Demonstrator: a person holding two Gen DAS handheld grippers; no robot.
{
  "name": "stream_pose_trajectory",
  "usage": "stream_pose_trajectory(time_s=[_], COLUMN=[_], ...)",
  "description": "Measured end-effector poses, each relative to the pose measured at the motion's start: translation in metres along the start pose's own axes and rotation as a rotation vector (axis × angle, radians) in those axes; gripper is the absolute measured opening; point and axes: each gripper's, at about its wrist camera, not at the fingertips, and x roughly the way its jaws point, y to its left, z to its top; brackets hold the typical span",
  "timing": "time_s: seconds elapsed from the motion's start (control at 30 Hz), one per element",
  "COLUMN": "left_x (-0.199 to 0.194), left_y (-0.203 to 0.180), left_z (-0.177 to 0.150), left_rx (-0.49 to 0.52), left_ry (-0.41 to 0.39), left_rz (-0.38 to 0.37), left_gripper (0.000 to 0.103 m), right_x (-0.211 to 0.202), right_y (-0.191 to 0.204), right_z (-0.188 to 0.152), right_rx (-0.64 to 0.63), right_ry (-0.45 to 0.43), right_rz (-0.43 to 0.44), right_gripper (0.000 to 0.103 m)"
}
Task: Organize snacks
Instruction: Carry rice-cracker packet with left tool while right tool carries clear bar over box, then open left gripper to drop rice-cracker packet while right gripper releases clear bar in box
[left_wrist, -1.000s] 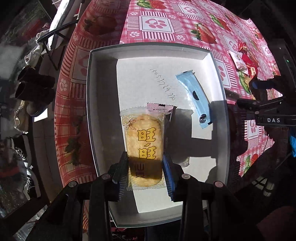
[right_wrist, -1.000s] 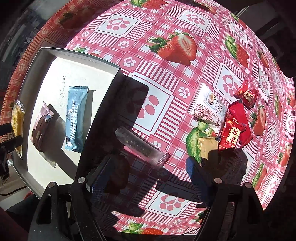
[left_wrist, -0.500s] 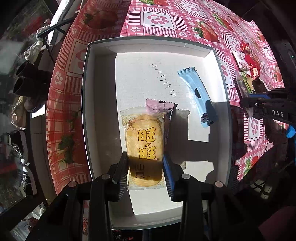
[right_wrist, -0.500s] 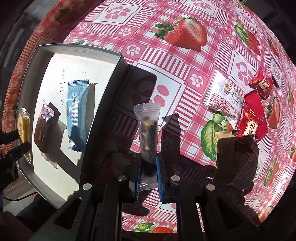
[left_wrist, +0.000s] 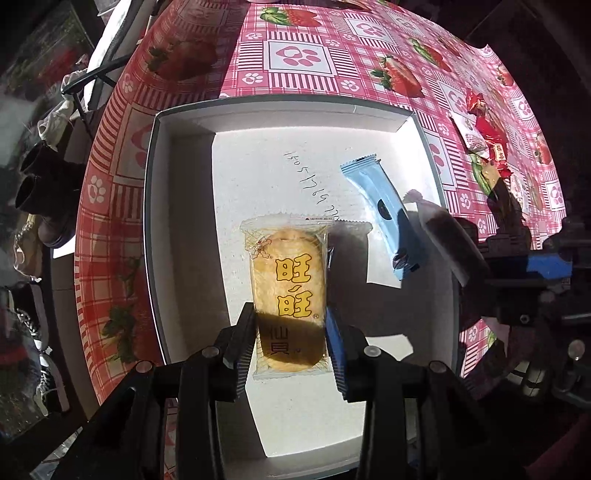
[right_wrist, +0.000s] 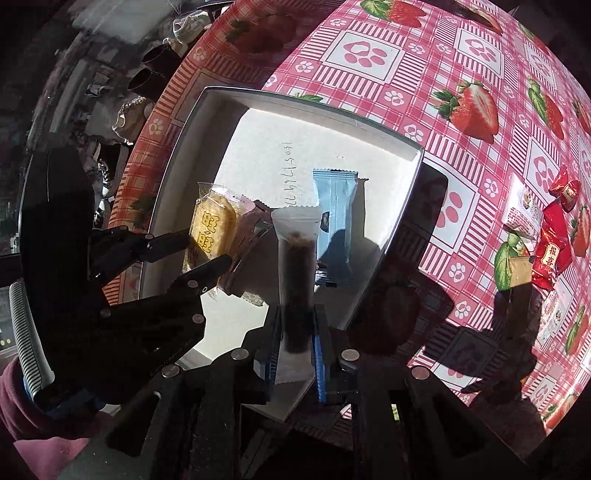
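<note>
A white tray (left_wrist: 184, 192) lies on the strawberry tablecloth. My left gripper (left_wrist: 291, 332) is shut on a yellow rice cracker packet (left_wrist: 288, 280) and holds it over the tray's middle. A blue snack bar (left_wrist: 380, 210) lies in the tray to the right. My right gripper (right_wrist: 295, 339) is shut on a clear packet with a dark snack (right_wrist: 297, 258) and holds it over the tray's near right part, beside the blue bar (right_wrist: 334, 218). A pink-brown packet (right_wrist: 247, 229) lies under the cracker packet (right_wrist: 212, 229).
Red candies (right_wrist: 554, 236) and a white packet (right_wrist: 521, 210) lie on the tablecloth (right_wrist: 461, 66) right of the tray (right_wrist: 406, 192). Shoes (left_wrist: 40, 192) stand on the floor beyond the table's left edge.
My right gripper shut on the clear dark packet, lifted it off the tablecloth and carried it left over the tray. My left gripper kept holding the cracker packet.
</note>
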Motion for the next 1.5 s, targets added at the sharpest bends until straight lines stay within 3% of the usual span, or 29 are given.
stream_pose_trajectory(time_s=[0.03,0.07,0.1,0.13,0.2,0.23,0.67,1.5], left_x=[0.001,0.002,-0.001,-0.001,0.002,0.004,0.012,0.009], left_y=[-0.001,-0.002,0.001,0.001,0.002,0.004,-0.001,-0.003], left_z=[0.000,0.001,0.004,0.004,0.005,0.006,0.013,0.013], left_rx=[0.004,0.007,0.011,0.018,0.028,0.023,0.050,0.057], left_ry=[0.000,-0.001,-0.005,-0.009,-0.002,0.004,0.031,0.012], left_rz=[0.004,0.009,0.013,0.031,0.036,0.020,0.004,-0.038], left_gripper=[0.053,0.067,0.077,0.078,0.078,0.078,0.078,0.078], right_x=[0.002,0.005,0.007,0.010,0.014,0.017,0.011,0.012], right_y=[0.005,0.010,0.013,0.017,0.023,0.025,-0.006,0.010], right_z=[0.001,0.002,0.002,0.002,0.002,0.002,0.009,0.003], right_rx=[-0.010,-0.017,-0.019,-0.020,-0.017,-0.007,0.068,0.067], right_ry=[0.011,0.024,0.033,0.040,0.030,0.031,0.075,0.130], right_rz=[-0.016,-0.033,-0.051,-0.077,-0.163,-0.180,-0.296,-0.379], right_gripper=[0.016,0.019,0.038,0.065,0.084,0.088,0.088,0.089])
